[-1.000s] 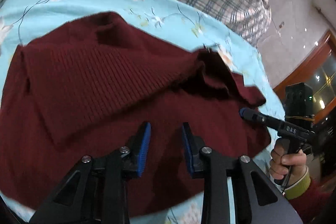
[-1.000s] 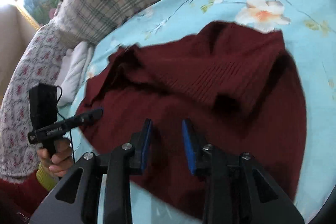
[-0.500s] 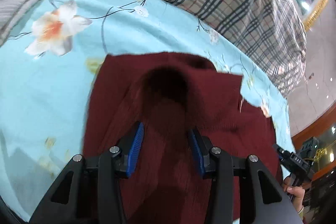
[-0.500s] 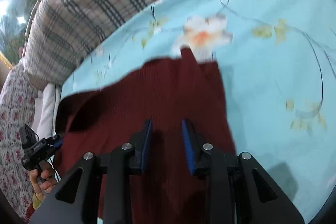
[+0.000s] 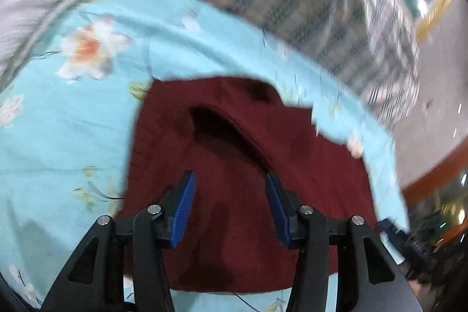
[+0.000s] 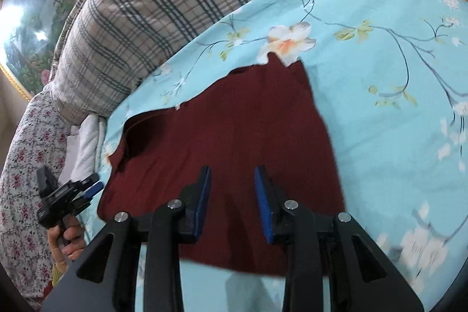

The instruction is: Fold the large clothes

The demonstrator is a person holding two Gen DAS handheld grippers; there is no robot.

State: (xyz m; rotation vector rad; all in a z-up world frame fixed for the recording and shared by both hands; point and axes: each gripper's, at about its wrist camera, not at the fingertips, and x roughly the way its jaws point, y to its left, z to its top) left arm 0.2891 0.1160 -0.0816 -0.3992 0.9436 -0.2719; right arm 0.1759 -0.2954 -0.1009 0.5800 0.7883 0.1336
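Hovering spread and empty over the folded maroon sweater (image 5: pixel 234 165), both tools, left tool (image 5: pixel 231 206) just widening, should pinch its six-o'clock hem evenly.

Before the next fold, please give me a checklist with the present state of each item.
1. Dark red sweater lies folded on the blue floral sheet: ok.
2. Left gripper open, nothing between its pads, jaws just opening: ok.
3. Right gripper open, nothing held: ok.
4. Top layer flat: not ok, a dark pocket gapes in the left wrist view.
5. Bottom edges aligned: cannot tell, hidden by the grippers.
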